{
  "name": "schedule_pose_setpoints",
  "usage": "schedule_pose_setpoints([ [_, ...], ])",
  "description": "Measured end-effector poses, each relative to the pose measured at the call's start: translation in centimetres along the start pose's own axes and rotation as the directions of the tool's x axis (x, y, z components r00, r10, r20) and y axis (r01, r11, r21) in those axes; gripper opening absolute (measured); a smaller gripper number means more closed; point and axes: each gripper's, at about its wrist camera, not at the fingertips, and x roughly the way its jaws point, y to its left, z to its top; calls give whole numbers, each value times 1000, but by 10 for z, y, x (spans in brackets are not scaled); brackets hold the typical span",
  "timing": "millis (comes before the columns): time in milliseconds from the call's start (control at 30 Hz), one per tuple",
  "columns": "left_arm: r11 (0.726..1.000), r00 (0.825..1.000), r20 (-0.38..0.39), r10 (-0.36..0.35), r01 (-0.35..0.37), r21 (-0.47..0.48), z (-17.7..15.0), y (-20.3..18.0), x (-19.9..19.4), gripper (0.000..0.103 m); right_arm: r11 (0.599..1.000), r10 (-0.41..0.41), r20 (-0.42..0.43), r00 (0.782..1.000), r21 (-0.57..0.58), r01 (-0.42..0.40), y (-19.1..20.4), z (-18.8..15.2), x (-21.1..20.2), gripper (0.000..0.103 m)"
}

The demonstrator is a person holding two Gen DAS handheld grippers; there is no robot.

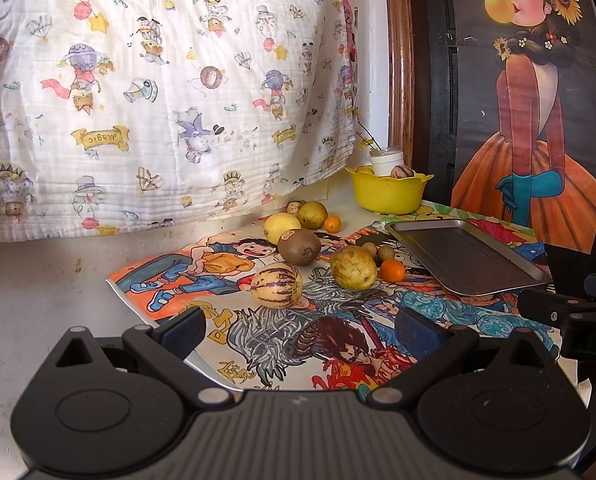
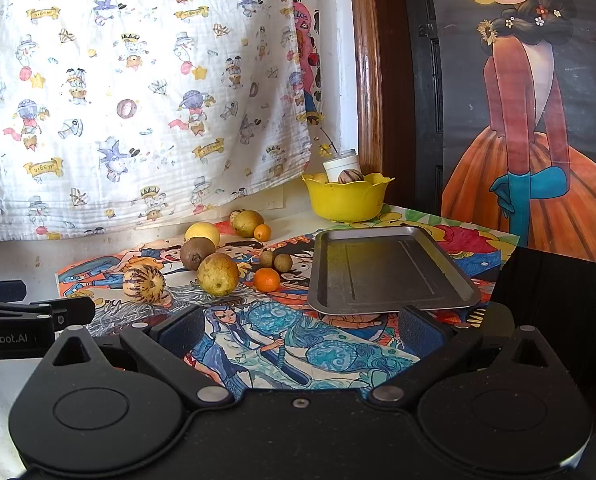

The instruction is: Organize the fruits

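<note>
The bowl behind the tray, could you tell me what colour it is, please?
The bowl is bright yellow, clearest in the right wrist view.

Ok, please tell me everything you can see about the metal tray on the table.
The metal tray is a shallow rectangle of dull grey metal with rounded corners, a raised rim and a flat bottom with a pressed inner panel. It looks empty. It lies on the colourful cartoon mat, to the right of the loose fruit and in front of the yellow bowl. No fruit or gripper touches it.
</note>
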Motion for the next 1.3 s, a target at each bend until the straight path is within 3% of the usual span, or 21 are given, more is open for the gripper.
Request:
schedule_pose_setpoints([
  [833, 1000, 999, -32, 8, -8, -8, 4, 7, 9, 103, 1000, 28, -22, 999, -8, -28, -5, 3, 6, 103],
  [1133, 999, 997, -79, -23, 21, -30, 52, 26, 38, 103, 987, 157, -58, 986, -5, -158, -32, 63, 31, 103],
  [1300, 999, 995, -91, -38, 39, 4, 78, 39, 56, 103, 973, 204, -74, 976, -94, -210, -39, 100, 50, 103],
])
